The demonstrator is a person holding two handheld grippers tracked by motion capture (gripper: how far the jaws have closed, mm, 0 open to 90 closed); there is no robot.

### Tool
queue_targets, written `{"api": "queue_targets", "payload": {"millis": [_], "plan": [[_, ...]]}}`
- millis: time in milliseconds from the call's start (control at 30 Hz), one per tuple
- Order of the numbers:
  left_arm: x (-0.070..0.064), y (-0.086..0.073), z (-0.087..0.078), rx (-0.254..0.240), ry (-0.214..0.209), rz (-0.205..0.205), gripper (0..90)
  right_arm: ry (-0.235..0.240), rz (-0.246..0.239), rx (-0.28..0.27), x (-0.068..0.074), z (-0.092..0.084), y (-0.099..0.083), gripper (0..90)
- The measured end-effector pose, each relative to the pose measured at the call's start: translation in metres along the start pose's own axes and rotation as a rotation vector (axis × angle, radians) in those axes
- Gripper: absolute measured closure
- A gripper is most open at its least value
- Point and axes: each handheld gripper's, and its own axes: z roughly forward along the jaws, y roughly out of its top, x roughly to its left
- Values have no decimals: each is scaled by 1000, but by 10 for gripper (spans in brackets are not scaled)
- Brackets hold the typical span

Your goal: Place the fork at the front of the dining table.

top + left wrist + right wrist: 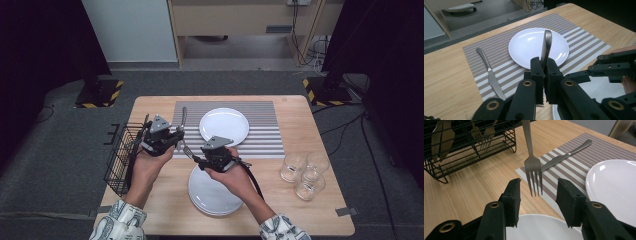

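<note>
We hold our left gripper [176, 134] above the left half of the desk [165, 200], forearm coming up from the near edge and the hand cupped under the gripper's body. Its jaws are clenched on the handle of the fork [546, 47], which stands up between the pads in the left gripper view, in front of the white plate [524, 50] on the striped placemat [584, 45]. From the right gripper's side, the fork's tines hang downward.

Our right gripper [539, 192] sits just right of the left one, the hand angled inward over the stack of plates [212, 192] at the near edge. Its jaws stand apart, released, with the tines between them and touching neither pad.

Farther out, a knife [564, 157] lies along the placemat's left edge. The black wire basket [474, 147] with more cutlery stands at the desk's left edge, and three glass cups [305, 172] sit well apart on the right.
</note>
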Motion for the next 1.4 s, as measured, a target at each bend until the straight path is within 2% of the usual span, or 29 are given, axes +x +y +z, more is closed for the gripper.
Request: {"api": "queue_targets", "payload": {"millis": [467,733,1133,1400], "plan": [[-6,-1,2,0,-12,2,864,9,-13,-8,3,9,10,637],[-8,0,2,1,-19,6,864,-2,-2,-42,3,12,18,700],[-8,-1,3,8,-23,7,864,20,1,-52,2,17,23,737],[-10,-1,4,11,-25,8,864,12,-9,-62,4,19,25,776]]}}
